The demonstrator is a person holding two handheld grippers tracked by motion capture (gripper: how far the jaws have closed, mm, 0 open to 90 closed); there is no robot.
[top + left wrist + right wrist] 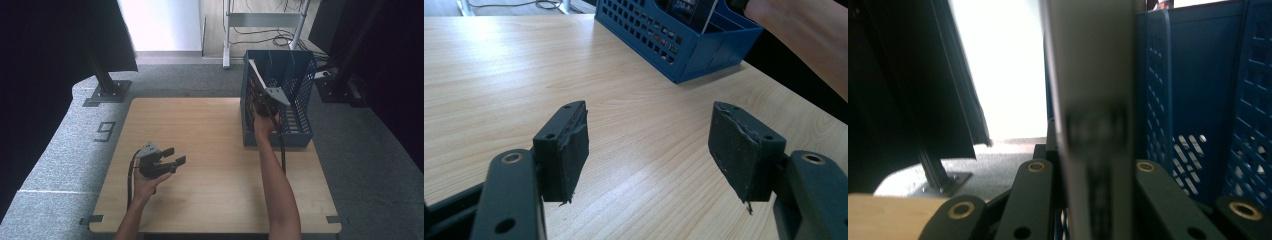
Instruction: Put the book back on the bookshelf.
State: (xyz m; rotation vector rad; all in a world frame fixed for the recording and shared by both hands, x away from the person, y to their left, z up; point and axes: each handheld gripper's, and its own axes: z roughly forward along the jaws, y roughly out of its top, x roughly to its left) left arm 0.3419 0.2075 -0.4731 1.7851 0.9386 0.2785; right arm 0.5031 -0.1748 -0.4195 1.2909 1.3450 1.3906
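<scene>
R gripper (pixel 1093 200) jaws clamp on thin flat grey item (pixel 1095 100), edge-on, upright, at open top of blue crate (pixel 295 100); I can't ID it, too blurred. L gripper (pixel 649 150) jaws wide apart, nothing between, over bare table (pixel 499 75), well apart from crate.

The basket (pixel 300 100) stands on the table's (pixel 200 150) far right corner.

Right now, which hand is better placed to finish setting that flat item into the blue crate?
The right. Its tongs are shut on the flat item at the blue crate. The left tongs sit open over bare table, away from the crate.
</scene>
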